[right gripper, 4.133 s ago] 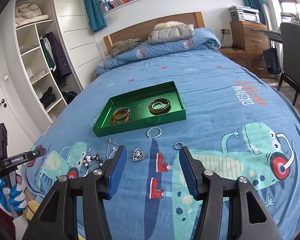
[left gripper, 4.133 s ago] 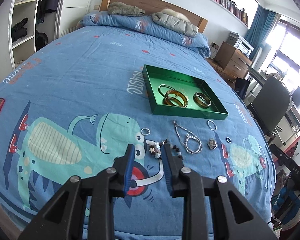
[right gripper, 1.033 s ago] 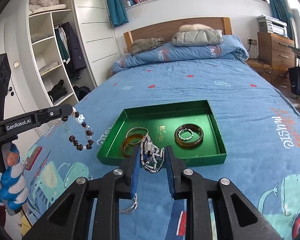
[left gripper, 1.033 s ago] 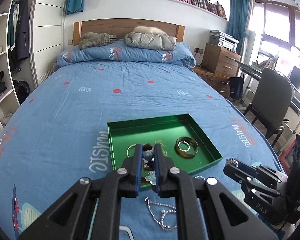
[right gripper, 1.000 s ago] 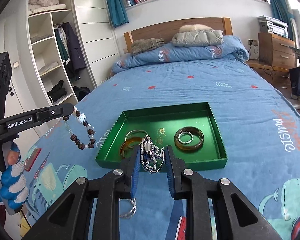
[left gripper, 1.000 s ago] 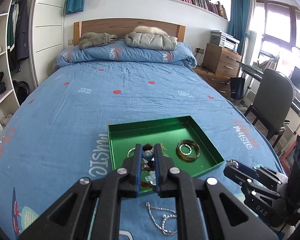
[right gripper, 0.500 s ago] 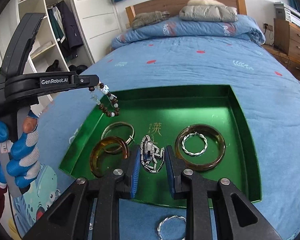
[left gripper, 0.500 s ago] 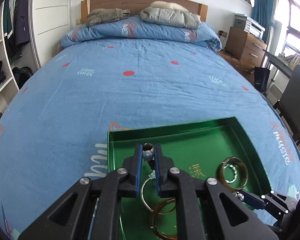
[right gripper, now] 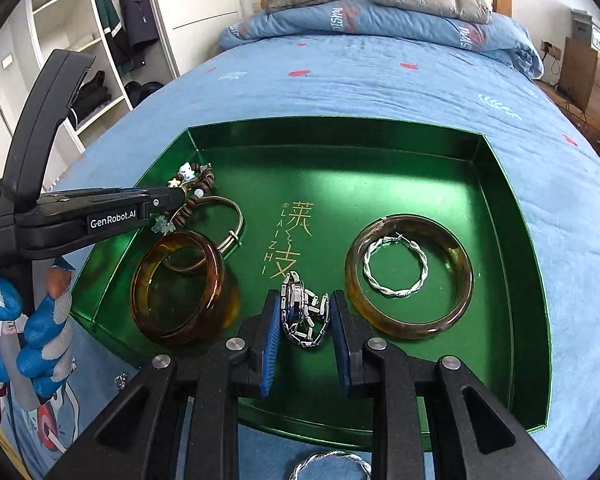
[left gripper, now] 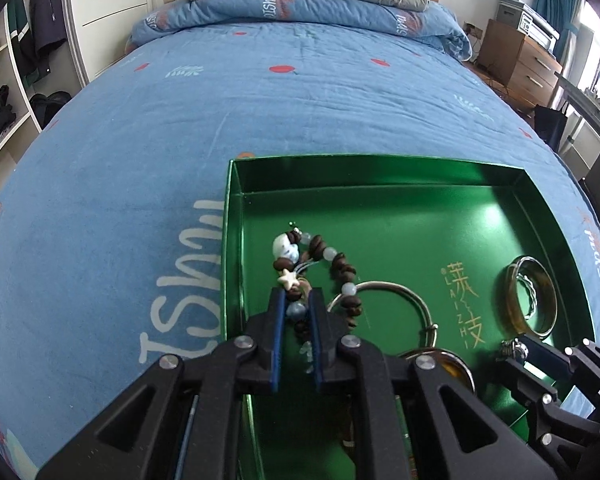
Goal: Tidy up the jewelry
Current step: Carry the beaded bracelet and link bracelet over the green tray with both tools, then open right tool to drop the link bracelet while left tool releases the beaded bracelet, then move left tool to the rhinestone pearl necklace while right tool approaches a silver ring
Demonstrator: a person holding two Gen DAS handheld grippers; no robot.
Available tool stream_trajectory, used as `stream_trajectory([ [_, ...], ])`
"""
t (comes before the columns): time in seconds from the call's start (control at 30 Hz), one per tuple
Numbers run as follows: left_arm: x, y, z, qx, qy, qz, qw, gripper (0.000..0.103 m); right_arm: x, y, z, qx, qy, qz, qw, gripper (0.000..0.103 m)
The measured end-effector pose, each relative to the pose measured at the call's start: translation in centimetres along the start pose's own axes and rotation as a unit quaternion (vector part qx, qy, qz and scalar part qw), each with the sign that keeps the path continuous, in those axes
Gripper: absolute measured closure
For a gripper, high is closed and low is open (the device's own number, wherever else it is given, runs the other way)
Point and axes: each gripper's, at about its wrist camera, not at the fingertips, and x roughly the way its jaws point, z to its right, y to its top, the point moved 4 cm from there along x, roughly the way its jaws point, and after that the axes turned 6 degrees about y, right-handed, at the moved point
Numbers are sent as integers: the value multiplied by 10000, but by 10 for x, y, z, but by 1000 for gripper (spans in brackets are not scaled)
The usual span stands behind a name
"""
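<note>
On the blue cotton bedspread [left gripper: 100, 168] lies a shallow rectangular tray [right gripper: 512, 216] of glossy green metal, gold characters printed at its centre; its low walls stand upright and reflect the light. Left gripper [left gripper: 298, 312]: black plastic fingers with blue pads, jaws closed on the beaded bracelet [left gripper: 320, 264], a loop of dark brown coffee-bean-shaped beads mixed with pale translucent round beads, a white star charm and a white rounded charm; most of the loop rests on the tray floor in the near left corner region, draped over the rim of a thin silver wire bangle [right gripper: 224, 220]. Right gripper [right gripper: 305, 320]: jaws narrowed on the silver link bracelet [right gripper: 304, 312], a bunched chain of polished flat metal links held low over the tray floor near the front edge; whether it touches the floor cannot be determined. Amber translucent bangle [right gripper: 184, 284], thick and smooth, lies left of the right gripper, overlapping the wire bangle. A second brownish bangle [right gripper: 410, 276], flatter and wider, lies to the right, with a twisted silver hoop [right gripper: 394, 268] inside its ring. Outside the tray, another twisted silver ring [right gripper: 328, 466] rests on the bedspread beneath the right gripper; a blue-and-white gloved hand [right gripper: 32, 336] holds the left gripper's handle.
</note>
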Motion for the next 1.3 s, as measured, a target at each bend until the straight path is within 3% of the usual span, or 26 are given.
stream_trajectory([
  [0.2,-8,-2,-2,-86,-169,45,9998,91,-4,-7,-6,-214,-195,-26,9996,77],
  [0.53,-45,-2,-3,-61,-364,277,9989,90,-16,-10,-4,-58,-368,-63,9993,59],
  [0.73,-78,-4,-9,-81,-403,473,9980,90,-38,-6,-10,29,-344,148,9993,54],
  [1.03,-149,-10,-14,-21,-596,886,9943,90,-100,-5,-19,150,-465,601,9970,51],
  [1.3,-223,-21,-27,45,-640,1217,9905,91,-179,-11,-28,180,-612,1147,9914,50],
])
